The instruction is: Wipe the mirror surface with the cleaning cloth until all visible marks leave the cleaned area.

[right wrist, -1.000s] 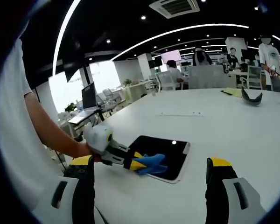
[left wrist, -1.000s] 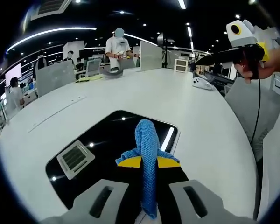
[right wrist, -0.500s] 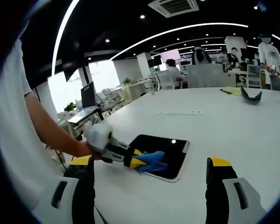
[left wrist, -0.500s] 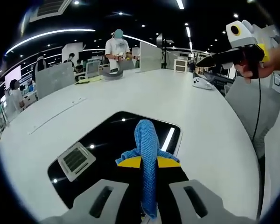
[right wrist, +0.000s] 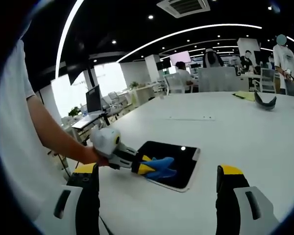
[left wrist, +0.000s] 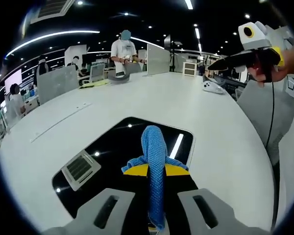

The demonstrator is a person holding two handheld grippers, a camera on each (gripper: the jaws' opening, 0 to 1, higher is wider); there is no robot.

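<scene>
Mirror (left wrist: 112,152) lies flat on the white table (left wrist: 210,132), near you; your left gripper (left wrist: 156,169) has its jaws clamped on the blue cloth (left wrist: 154,147), over the glass.
Largest first: table is smooth, matte, rounded. Mirror is a thin dark rectangular slab with rounded corners and a light rim; likely rigid, slick, fragile, so press lightly and don't shove it. Cloth is soft, knitted, limp, light; keep your grip mid-fold. Right gripper (right wrist: 159,203) jaws spread apart, holding nothing, well clear.
</scene>
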